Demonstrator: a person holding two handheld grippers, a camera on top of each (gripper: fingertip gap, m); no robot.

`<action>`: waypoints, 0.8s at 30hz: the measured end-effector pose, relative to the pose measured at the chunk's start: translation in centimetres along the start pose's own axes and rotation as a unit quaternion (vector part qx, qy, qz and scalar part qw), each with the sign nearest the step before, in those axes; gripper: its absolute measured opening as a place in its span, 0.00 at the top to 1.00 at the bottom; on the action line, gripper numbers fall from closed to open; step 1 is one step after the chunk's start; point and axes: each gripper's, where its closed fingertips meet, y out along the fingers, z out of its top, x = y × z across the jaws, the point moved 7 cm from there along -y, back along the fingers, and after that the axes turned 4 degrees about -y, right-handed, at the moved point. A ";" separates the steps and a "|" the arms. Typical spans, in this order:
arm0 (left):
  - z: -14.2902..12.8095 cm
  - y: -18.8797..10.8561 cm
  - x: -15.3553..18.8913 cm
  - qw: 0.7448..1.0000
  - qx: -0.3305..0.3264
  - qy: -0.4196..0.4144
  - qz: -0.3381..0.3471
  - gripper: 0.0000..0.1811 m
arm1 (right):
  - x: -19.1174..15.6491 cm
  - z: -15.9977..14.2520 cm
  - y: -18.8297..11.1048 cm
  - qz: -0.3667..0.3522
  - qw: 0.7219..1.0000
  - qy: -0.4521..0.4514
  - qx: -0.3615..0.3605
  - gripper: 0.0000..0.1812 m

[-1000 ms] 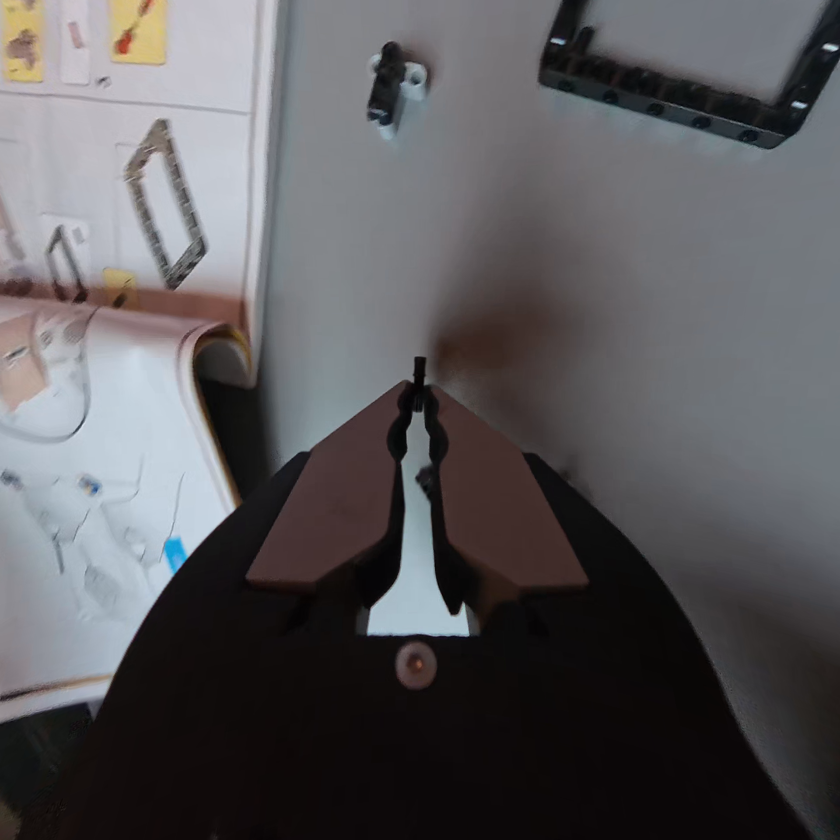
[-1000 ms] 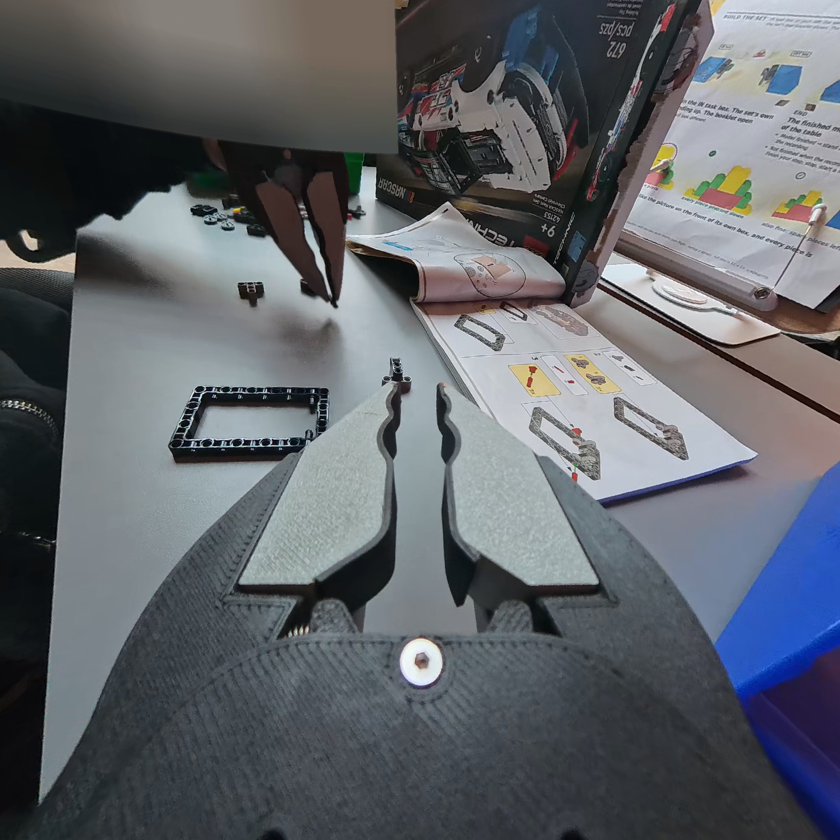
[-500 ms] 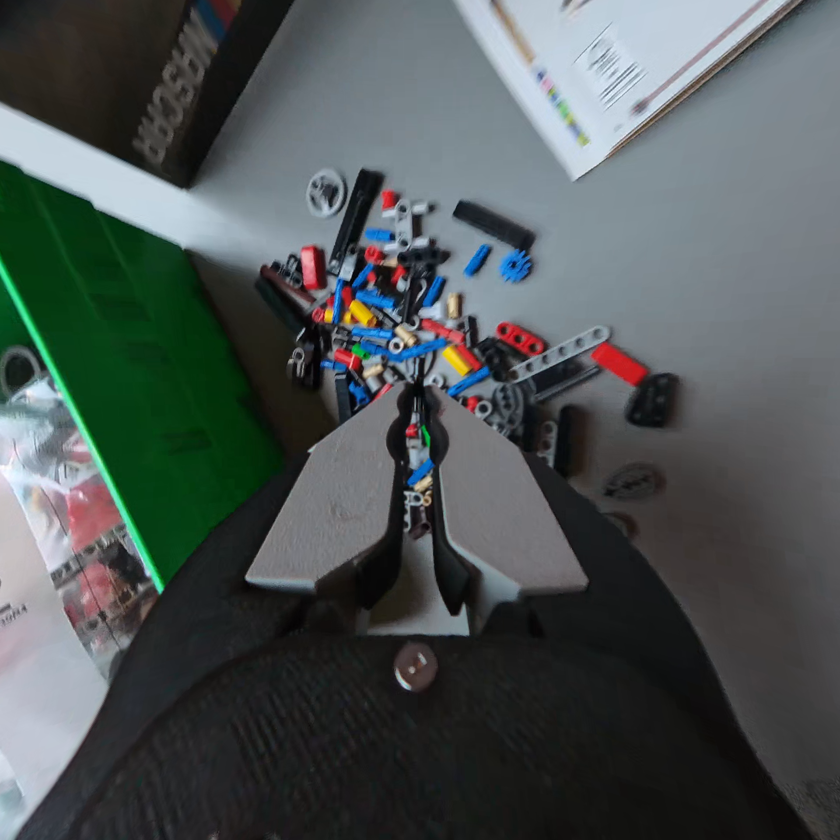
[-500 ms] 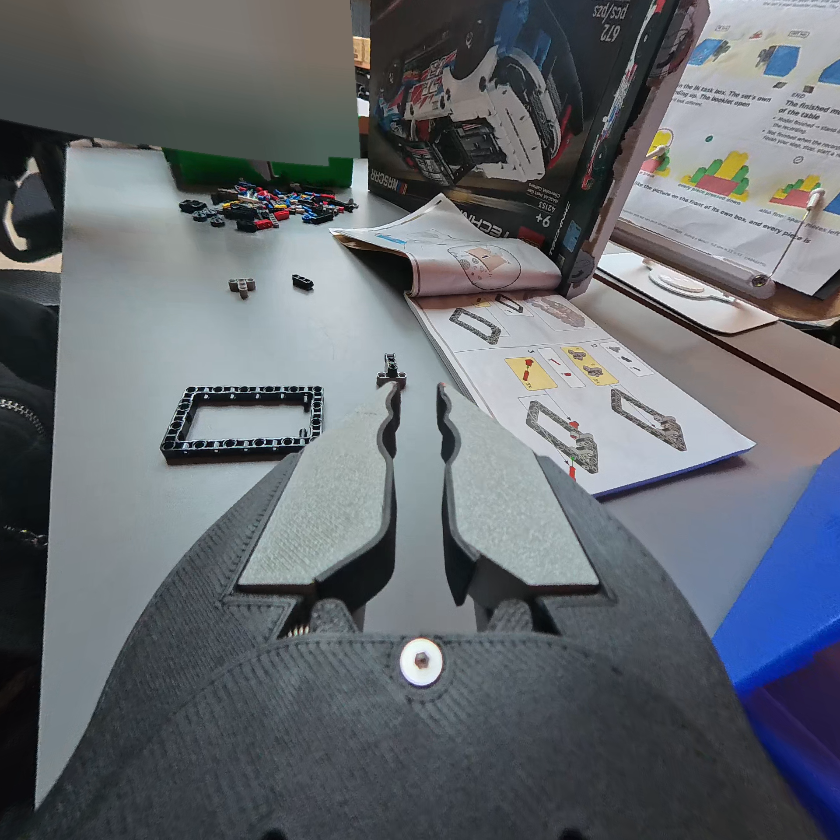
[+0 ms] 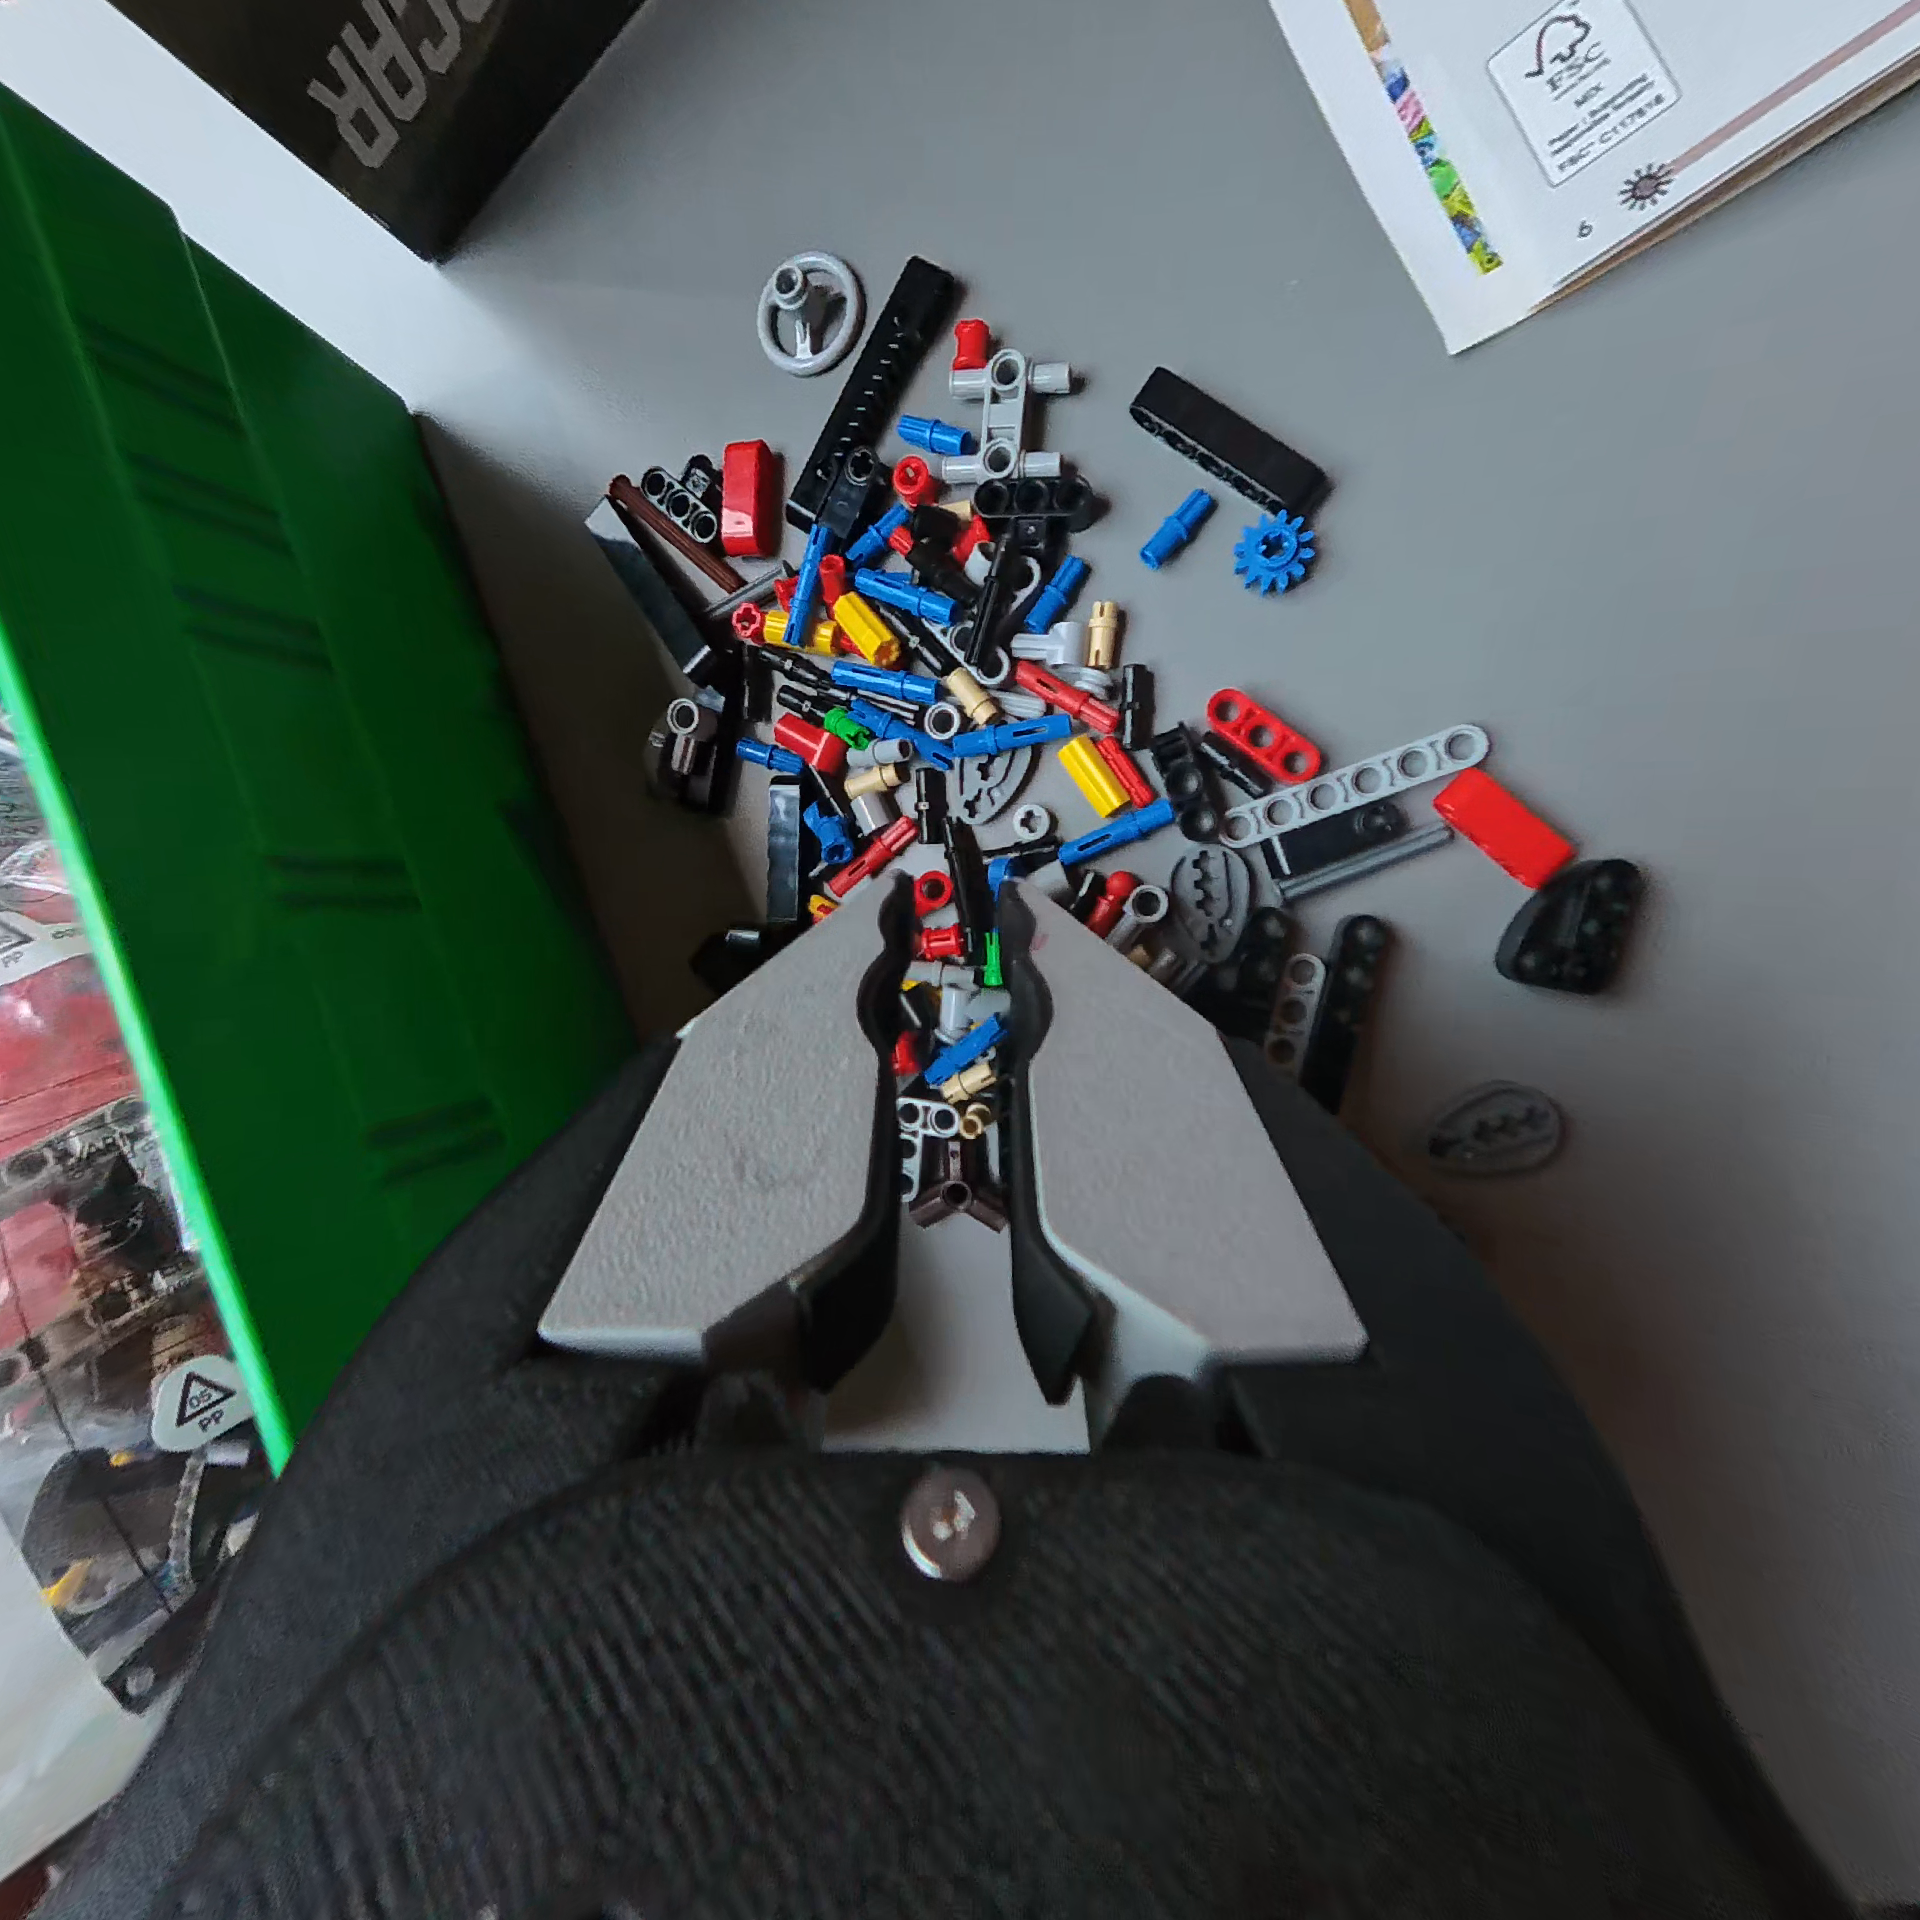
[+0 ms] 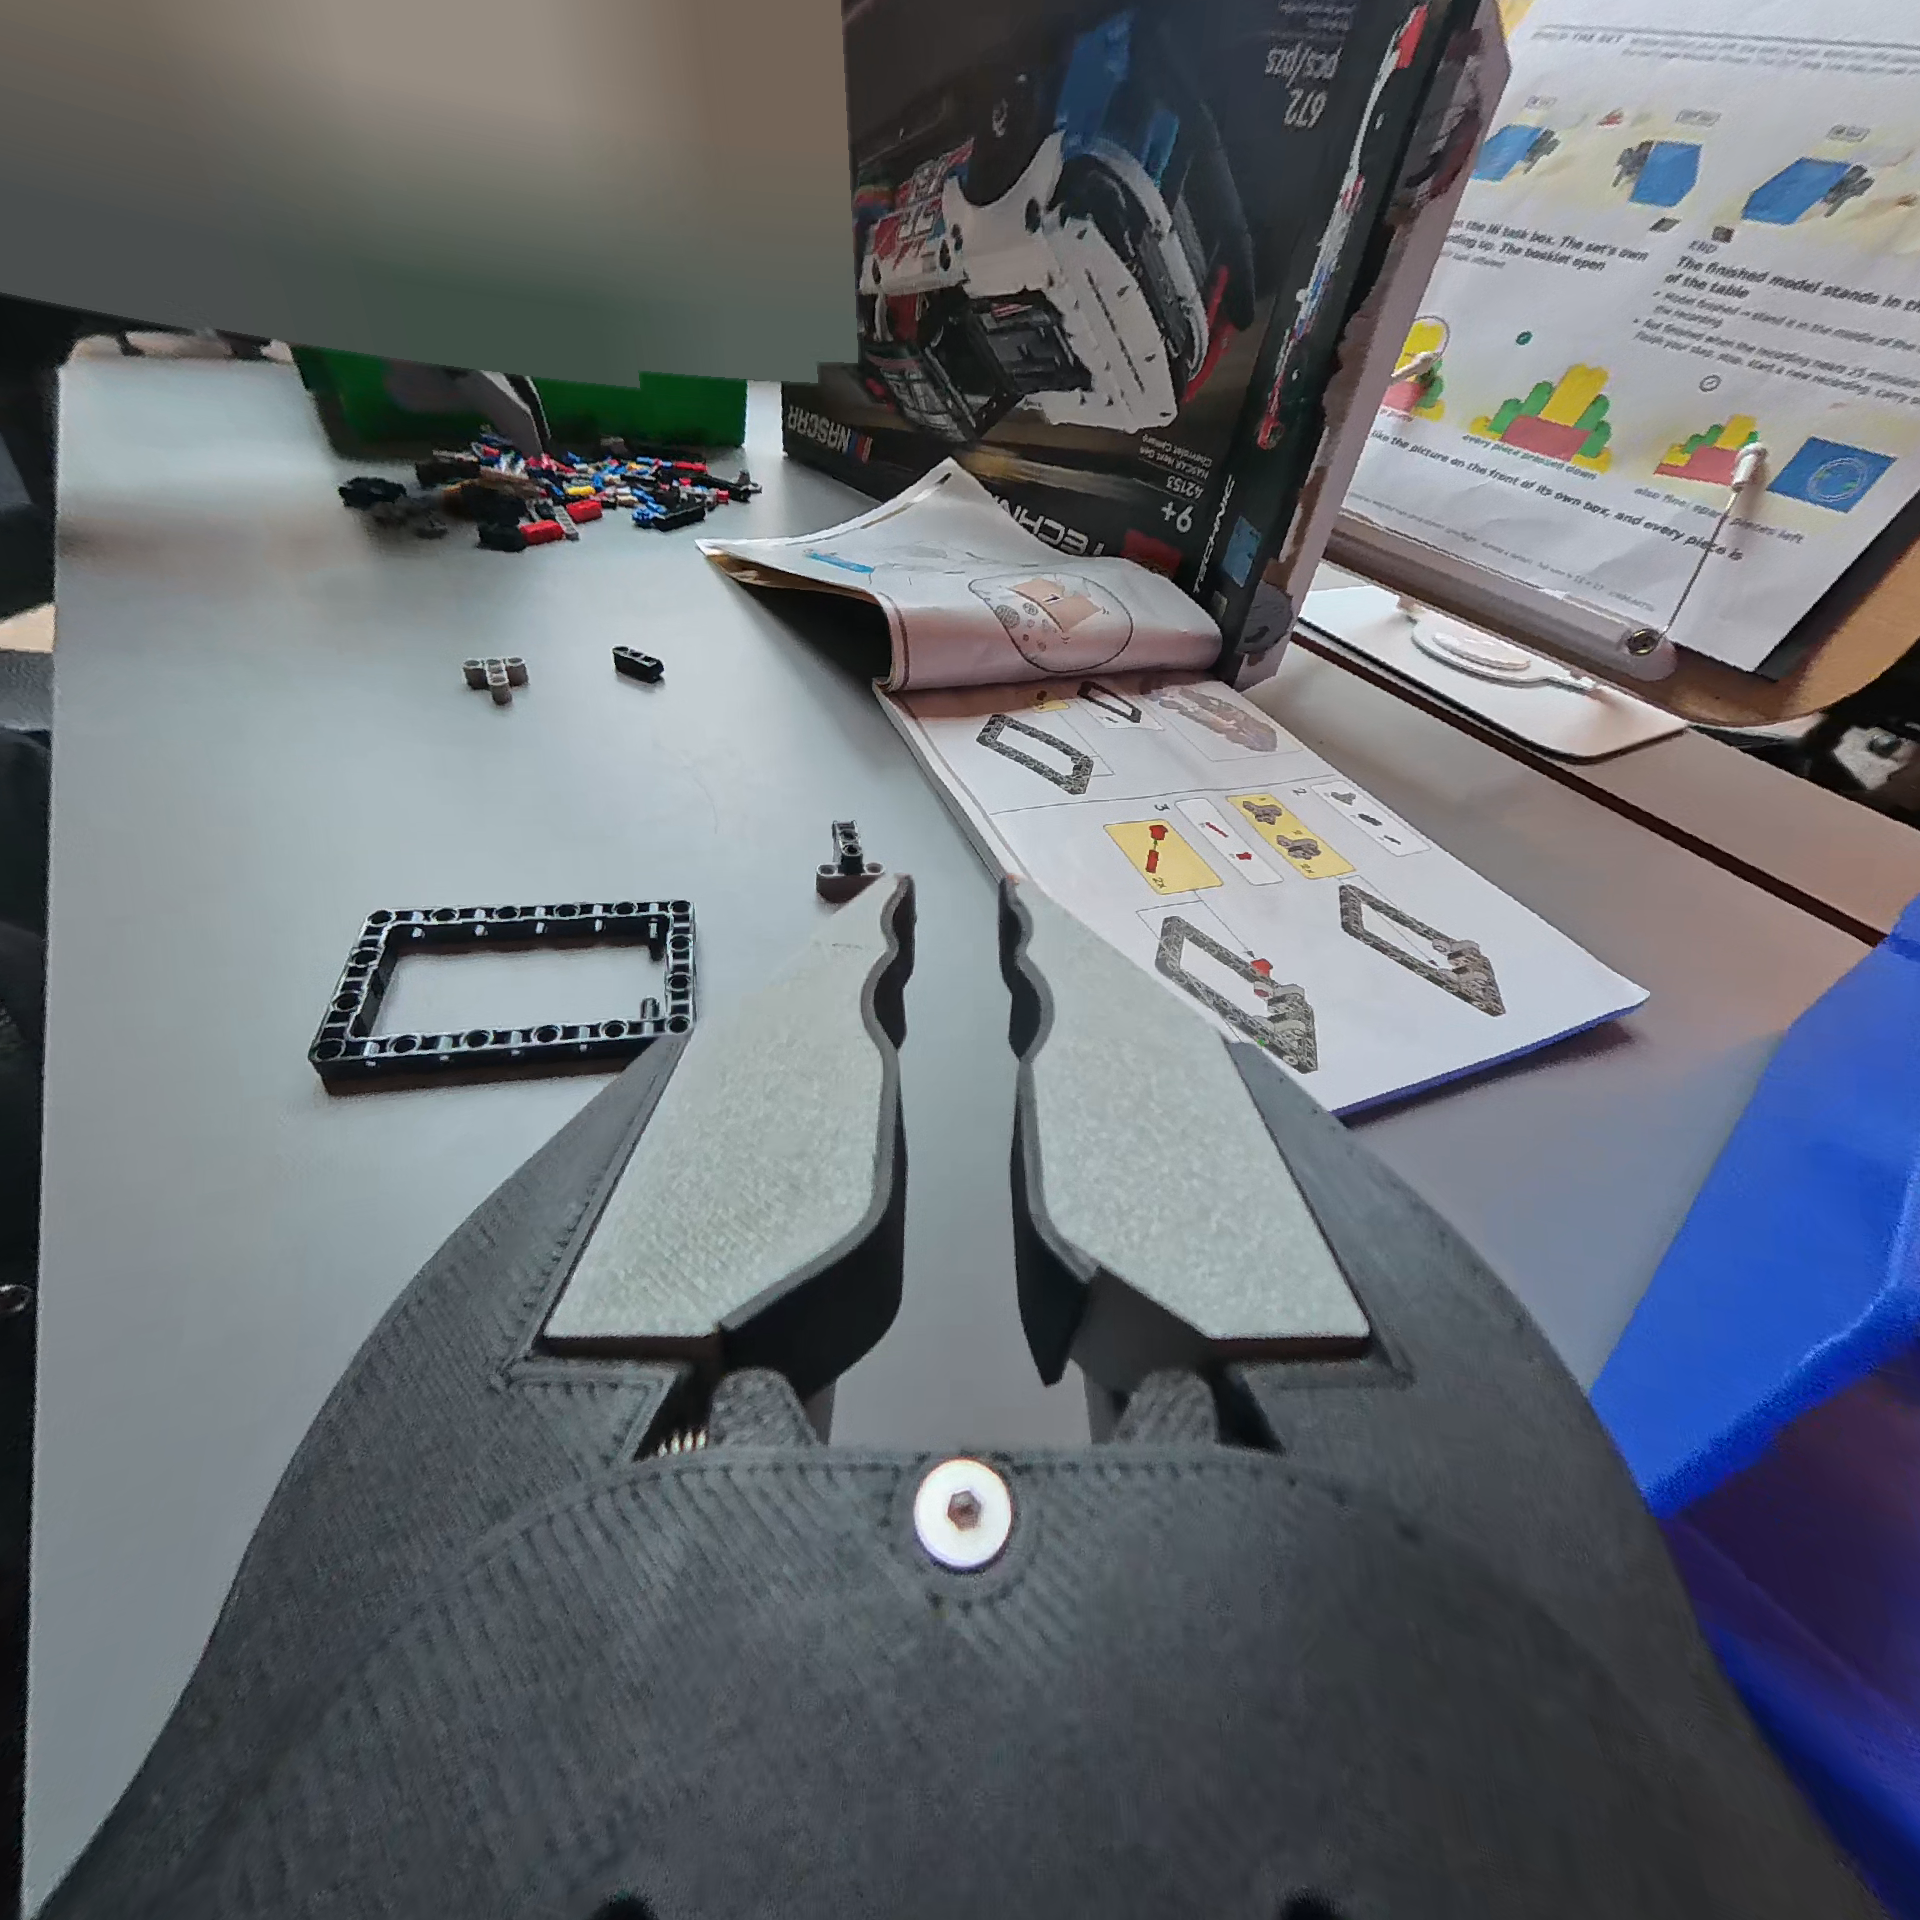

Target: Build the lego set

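Picking is the step in hand: the left gripper [image 5: 956,899] hangs over the pile of loose pieces [image 5: 987,686] on the grey table [image 5: 1558,1455], its jaws a little apart and empty, framing small pins. The next move, I judge, calls for singling out one tiny pin from the tangle without dragging its neighbours. The pieces are hard, glossy plastic: short round pins, holed beams, a toothed blue gear [image 5: 1274,552]. The right gripper [image 6: 956,904], parted and empty, waits near the black rectangular frame [image 6: 509,987] and open instruction booklet [image 6: 1247,894].
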 end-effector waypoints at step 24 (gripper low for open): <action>-2.2 -3.3 11.1 0.983 0.138 -0.006 -0.122 0.93 | -2.6 -1.6 12.6 0.155 0.961 -0.016 -0.229 0.97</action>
